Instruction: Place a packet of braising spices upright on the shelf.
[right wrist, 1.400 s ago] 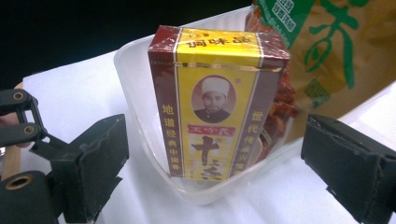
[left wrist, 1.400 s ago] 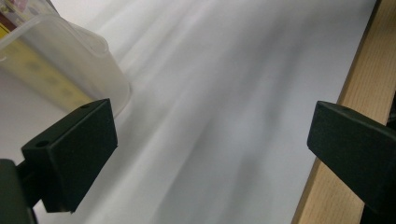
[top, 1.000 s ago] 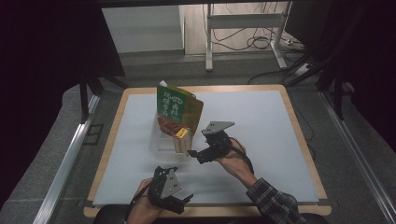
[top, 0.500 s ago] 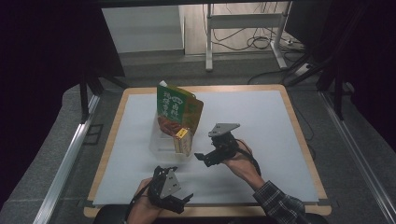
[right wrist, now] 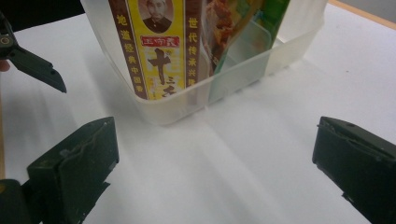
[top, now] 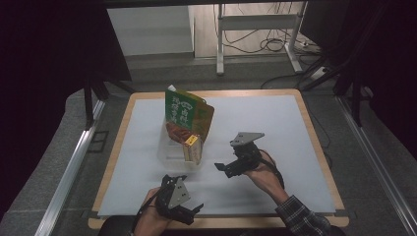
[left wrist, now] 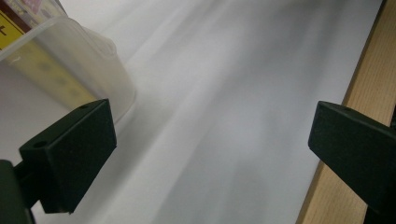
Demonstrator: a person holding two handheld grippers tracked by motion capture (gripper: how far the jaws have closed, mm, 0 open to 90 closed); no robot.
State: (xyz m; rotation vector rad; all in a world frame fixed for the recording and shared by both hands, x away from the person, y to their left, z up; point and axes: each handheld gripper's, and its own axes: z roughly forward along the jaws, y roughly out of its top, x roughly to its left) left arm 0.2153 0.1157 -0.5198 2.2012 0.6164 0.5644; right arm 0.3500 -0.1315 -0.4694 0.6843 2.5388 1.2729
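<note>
A clear plastic bin [top: 167, 156] stands left of the table's middle. In it a yellow-and-brown box [top: 193, 148] stands upright, with a tall green packet [top: 183, 110] and an orange packet [top: 205, 119] behind it. My right gripper [top: 223, 167] hovers just right of the bin, apart from it. Its jaws have just been opening and stand wide with nothing between them. In the right gripper view [right wrist: 215, 172] the box [right wrist: 156, 42] and the bin's wall [right wrist: 243, 70] lie ahead. My left gripper [top: 194, 211] is open near the front edge; the bin's corner [left wrist: 70, 70] is at its left.
The white mat [top: 275, 128] covers a wooden-rimmed table [top: 314, 142], bare to the right and front of the bin. The wooden edge [left wrist: 336, 140] runs by the left gripper. A dark jaw of the left gripper [right wrist: 32, 65] pokes into the right gripper view.
My right gripper has drawn back from the box in the bin, to the right and slightly toward the person, empty. The box stays in the bin. The left gripper has not moved.
</note>
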